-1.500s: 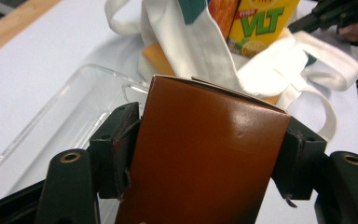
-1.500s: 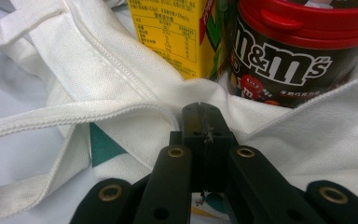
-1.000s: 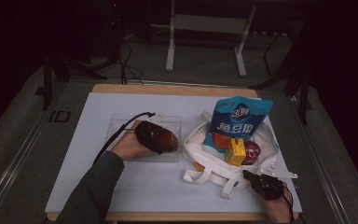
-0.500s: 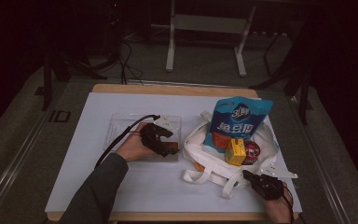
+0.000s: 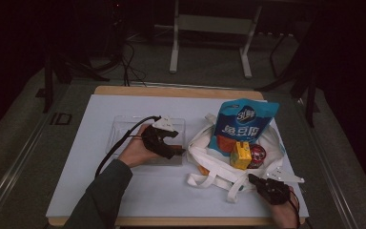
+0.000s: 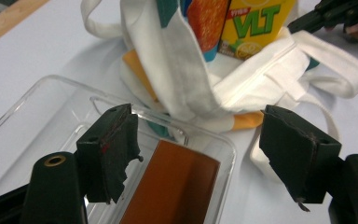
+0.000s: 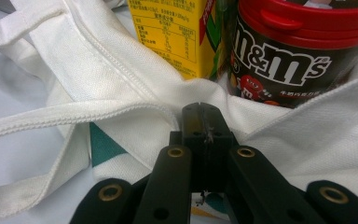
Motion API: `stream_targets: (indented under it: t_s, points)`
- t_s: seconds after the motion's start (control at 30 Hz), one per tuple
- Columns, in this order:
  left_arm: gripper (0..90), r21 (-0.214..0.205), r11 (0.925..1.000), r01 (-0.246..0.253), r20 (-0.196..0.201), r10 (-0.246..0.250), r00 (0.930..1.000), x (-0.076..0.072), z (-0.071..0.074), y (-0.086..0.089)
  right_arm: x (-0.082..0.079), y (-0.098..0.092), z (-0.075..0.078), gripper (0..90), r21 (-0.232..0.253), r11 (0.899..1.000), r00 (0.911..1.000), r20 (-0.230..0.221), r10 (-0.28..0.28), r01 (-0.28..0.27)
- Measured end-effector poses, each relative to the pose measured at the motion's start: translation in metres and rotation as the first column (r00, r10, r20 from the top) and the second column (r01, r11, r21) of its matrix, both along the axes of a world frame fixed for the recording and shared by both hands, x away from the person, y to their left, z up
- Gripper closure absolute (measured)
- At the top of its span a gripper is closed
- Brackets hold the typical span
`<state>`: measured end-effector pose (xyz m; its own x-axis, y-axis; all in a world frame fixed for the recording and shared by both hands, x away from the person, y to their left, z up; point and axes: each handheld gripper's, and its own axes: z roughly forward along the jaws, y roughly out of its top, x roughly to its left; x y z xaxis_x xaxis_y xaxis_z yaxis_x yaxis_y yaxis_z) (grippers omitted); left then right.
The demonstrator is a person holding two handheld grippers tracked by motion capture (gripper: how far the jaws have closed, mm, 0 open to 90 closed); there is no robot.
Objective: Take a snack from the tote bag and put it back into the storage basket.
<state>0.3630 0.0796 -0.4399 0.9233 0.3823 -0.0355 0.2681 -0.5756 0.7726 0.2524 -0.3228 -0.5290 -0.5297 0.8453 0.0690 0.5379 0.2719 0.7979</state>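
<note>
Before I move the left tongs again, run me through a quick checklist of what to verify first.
1. Left tongs open, pads clear of the flat brown block: ok.
2. Brown block lying inside the clear plastic tray: ok.
3. Right tongs shut at the white cloth tote bag: ok.
4. Cloth actually pinched: cannot tell.
5. Yellow drink carton and red-lidded candy jar standing in the bag: ok.

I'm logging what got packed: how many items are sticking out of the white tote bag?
3 visible: the blue snack pouch standing at the back, the yellow juice carton in front of it, and the red-lidded M&M's jar beside the carton. More may be hidden inside.
</note>
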Motion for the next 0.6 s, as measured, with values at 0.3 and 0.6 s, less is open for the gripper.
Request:
stream_targets:
  t_s: [0.3,0.6]
  points:
    - [30.0,-0.037,0.9993,-0.012,0.013,0.013,0.9998,-0.003,0.007,-0.004,0.0,0.0,0.0,90.0,0.0,1.0,1.0,0.003,0.0,0.0]
    - [30.0,-0.066,0.9977,-0.017,0.025,0.019,0.9995,-0.006,0.009,-0.011,0.0,0.0,0.0,90.0,0.0,1.0,1.0,0.004,0.0,0.0]
